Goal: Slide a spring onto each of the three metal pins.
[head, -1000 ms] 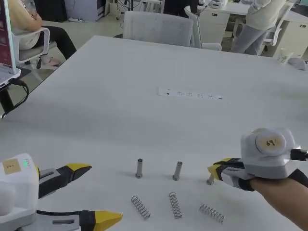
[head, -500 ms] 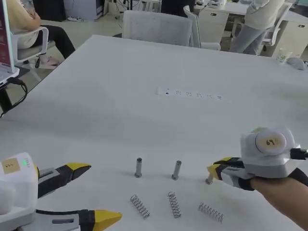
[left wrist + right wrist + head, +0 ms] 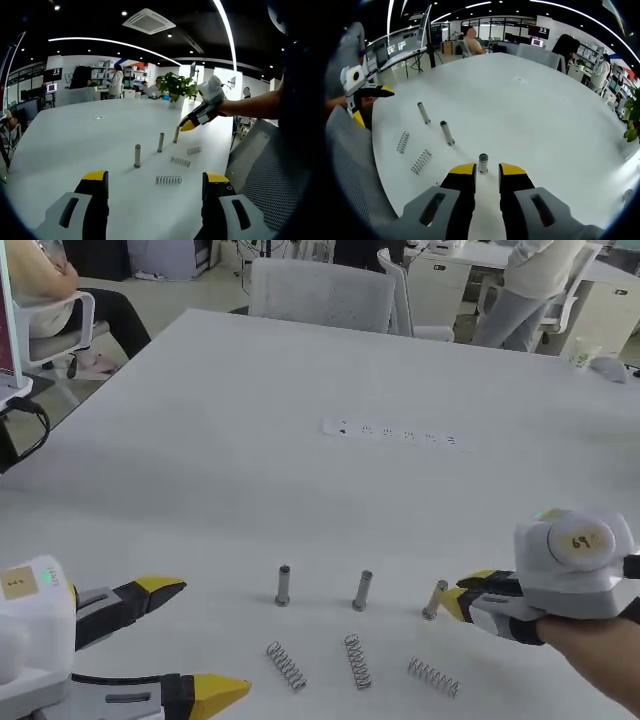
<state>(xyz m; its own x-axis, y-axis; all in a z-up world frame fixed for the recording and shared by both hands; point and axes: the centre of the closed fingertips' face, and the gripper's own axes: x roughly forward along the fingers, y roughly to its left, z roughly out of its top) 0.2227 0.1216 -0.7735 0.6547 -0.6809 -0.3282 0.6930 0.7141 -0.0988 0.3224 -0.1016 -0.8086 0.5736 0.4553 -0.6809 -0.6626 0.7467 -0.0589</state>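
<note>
Right gripper (image 3: 487, 170) narrowly open, rightmost pin (image 3: 483, 163) upright between its tips, not clamped, left gripper (image 3: 155, 176) wide open, empty

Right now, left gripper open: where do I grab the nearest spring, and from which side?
Grip the nearest spring mid-length, across its coils, from above: it lies flat on the table. Its length runs from jaw to jaw of the open left gripper, so roll it first; closing end to end would probably squash it.
</note>
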